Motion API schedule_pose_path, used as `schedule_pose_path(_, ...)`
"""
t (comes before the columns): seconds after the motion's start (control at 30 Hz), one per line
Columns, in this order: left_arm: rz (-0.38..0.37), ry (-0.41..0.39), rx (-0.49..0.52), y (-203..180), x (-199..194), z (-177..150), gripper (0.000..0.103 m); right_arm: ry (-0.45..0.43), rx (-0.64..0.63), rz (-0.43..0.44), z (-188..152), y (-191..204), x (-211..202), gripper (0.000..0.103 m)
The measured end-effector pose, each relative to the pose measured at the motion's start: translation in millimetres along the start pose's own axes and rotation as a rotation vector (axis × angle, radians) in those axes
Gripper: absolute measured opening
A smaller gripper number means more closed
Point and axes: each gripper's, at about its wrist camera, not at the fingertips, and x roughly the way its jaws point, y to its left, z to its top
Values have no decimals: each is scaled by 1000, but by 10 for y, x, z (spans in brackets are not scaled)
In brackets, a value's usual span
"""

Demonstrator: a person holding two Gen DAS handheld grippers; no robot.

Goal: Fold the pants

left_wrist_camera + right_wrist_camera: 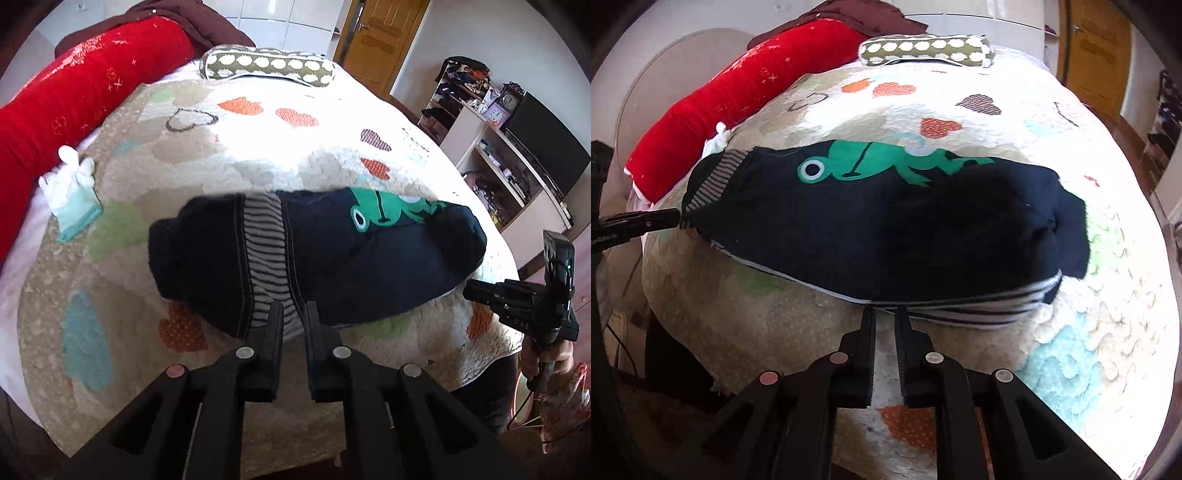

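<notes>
- Pants (871, 225) lie on the bed (1108, 332).
- Left gripper (294, 314) pinches the striped cuff (267, 258).
- Right gripper (885, 314) pinches the striped waistband (979, 306).
- Lift both edges level, fold evenly, avoid bunching.

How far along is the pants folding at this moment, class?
Done: the navy frog pants lie doubled across the quilt, seemingly folded once. In hand: the left gripper and right gripper each pinch a striped edge, jaws nearly closed. Left: probably another fold and smoothing the bunched end.
</notes>
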Motion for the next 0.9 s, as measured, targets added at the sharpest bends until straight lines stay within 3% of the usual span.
schedule_pose_path(0.07, 8, -17, -20, 47, -3, 121, 15, -43, 91, 27, -62, -134, -85, 29)
schedule_pose_path(0.17, 34, -17, -40, 117, 204, 323, 18, -109, 213, 51, -138, -315, -185, 29)
schedule_pose_path(0.27, 179, 14, -63, 312, 650, 454, 19, -158, 311, 38, -205, -486, -265, 29)
schedule_pose_path(0.33, 242, 71, -81, 488, 1006, 492, 19, -183, 367, 9, -199, -617, -341, 34)
schedule_pose_path(0.4, 211, 60, -103, 590, 1139, 536, 18, -209, 400, -25, -170, -717, -418, 46)
schedule_pose_path(0.57, 241, 61, -108, 611, 1275, 666, 18, -251, 396, -95, 5, -800, -486, 51)
schedule_pose_path(0.73, 204, 22, -134, 688, 1281, 624, 19, -252, 495, -40, 218, -1012, -235, 51)
schedule_pose_path(0.77, 194, 19, -136, 701, 1274, 614, 19, -240, 516, -11, 235, -1049, -176, 40)
schedule_pose_path(0.8, 186, 17, -138, 711, 1281, 616, 19, -226, 527, 15, 257, -1066, -121, 12)
schedule_pose_path(0.9, 170, 17, -147, 737, 1286, 615, 19, -230, 546, 83, 247, -1107, -115, 8)
